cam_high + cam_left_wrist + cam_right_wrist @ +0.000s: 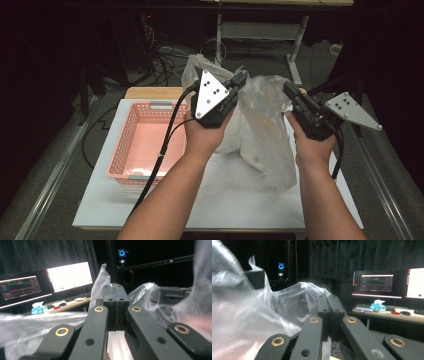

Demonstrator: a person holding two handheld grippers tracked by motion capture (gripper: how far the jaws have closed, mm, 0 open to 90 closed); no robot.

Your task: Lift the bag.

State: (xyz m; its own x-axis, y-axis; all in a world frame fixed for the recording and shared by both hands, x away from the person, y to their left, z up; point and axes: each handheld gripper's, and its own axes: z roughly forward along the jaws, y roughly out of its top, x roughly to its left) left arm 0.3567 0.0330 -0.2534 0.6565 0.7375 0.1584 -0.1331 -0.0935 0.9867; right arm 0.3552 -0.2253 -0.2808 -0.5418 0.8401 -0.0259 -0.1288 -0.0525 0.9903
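Note:
A clear plastic bag (pixel 262 130) hangs above the white table (pixel 230 200), held up by its top between both grippers. My left gripper (pixel 241 80) is shut on the bag's upper left edge. In the left gripper view a thin film of plastic (pixel 100 282) is pinched between the closed jaws of the left gripper (pixel 115 293). My right gripper (pixel 289 90) is shut on the bag's upper right edge. In the right gripper view the bag (pixel 292 300) bunches against the closed jaws of the right gripper (pixel 328 303). What the bag contains is too blurred to tell.
A pink slotted basket (pixel 125 150) stands on the left part of the table, with a wooden board (pixel 152 93) behind it. Cables lie on the floor beyond the table. Monitors (pixel 68 276) and a desk stand farther off in the room.

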